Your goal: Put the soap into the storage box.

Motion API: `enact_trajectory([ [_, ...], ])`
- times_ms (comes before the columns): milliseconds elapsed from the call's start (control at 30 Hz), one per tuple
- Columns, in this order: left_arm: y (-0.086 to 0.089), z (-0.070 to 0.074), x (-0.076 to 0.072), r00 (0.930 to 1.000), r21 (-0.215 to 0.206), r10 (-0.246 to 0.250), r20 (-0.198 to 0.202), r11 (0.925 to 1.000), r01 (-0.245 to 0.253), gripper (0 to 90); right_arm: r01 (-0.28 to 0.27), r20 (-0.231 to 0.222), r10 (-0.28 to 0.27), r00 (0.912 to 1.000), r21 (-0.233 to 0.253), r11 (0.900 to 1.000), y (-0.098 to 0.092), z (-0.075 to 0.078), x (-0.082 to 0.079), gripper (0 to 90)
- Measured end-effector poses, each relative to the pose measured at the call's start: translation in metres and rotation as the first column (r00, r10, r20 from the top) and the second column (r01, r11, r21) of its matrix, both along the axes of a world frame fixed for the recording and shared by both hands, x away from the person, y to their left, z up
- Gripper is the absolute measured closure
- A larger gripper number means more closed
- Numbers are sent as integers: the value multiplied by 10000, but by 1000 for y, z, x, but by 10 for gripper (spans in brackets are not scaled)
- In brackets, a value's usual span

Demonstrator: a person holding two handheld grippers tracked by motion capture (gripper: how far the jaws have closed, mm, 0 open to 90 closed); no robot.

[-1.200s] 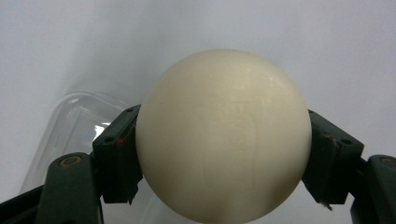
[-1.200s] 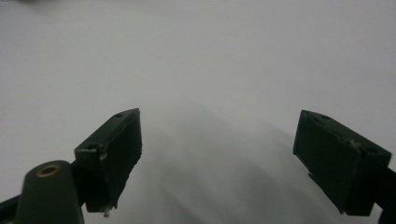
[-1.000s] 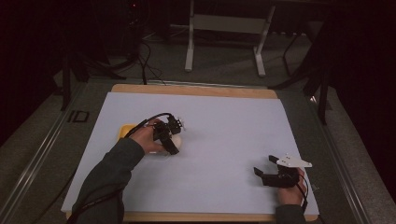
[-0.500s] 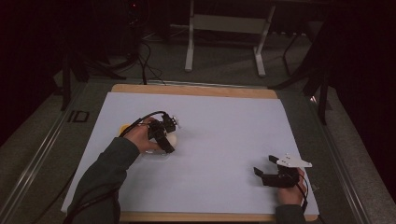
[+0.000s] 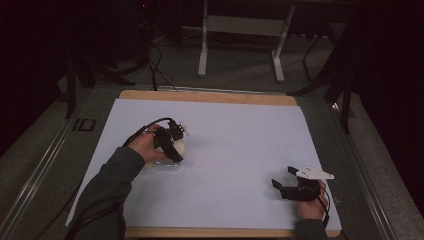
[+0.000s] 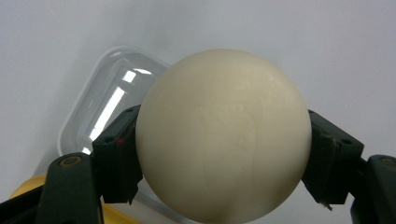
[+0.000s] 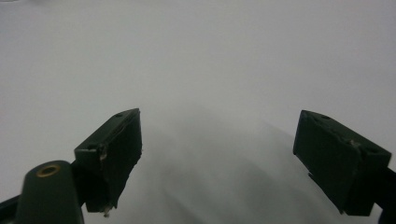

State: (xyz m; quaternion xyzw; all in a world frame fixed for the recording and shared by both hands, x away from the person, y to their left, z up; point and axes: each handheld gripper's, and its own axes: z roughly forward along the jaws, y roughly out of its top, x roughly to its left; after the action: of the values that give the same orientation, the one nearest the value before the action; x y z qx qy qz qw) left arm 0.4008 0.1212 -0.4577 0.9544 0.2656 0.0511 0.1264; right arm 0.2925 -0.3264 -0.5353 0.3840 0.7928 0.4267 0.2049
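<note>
On the left half of the white table sheet (image 5: 240, 145), the left gripper (image 5: 176, 149) clenches a cream ball (image 6: 223, 135) between its jaws, above a clear plastic container (image 6: 109, 98) with a yellow piece (image 6: 28, 189) beside it; near the table's right front corner, the right gripper (image 5: 287, 182) rests with jaws spread wide, grasping nothing.

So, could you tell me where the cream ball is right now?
The cream ball sits clamped in the left gripper, left of table centre, just above the clear plastic container.
</note>
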Motion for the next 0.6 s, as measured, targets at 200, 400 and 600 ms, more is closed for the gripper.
enact_trajectory([
  [200,5,2,0,9999,-70,132,42,9999,-132,257,-1,-1,1,10000,-12,10000,0,0,0,154],
  [400,10,3,1,9994,-55,341,-41,9994,-341,257,1,-3,-1,10000,-10,10000,0,0,0,154],
  [600,15,3,1,9988,-54,482,-66,9988,-483,257,1,-4,-1,10000,-17,10000,0,0,0,154],
])
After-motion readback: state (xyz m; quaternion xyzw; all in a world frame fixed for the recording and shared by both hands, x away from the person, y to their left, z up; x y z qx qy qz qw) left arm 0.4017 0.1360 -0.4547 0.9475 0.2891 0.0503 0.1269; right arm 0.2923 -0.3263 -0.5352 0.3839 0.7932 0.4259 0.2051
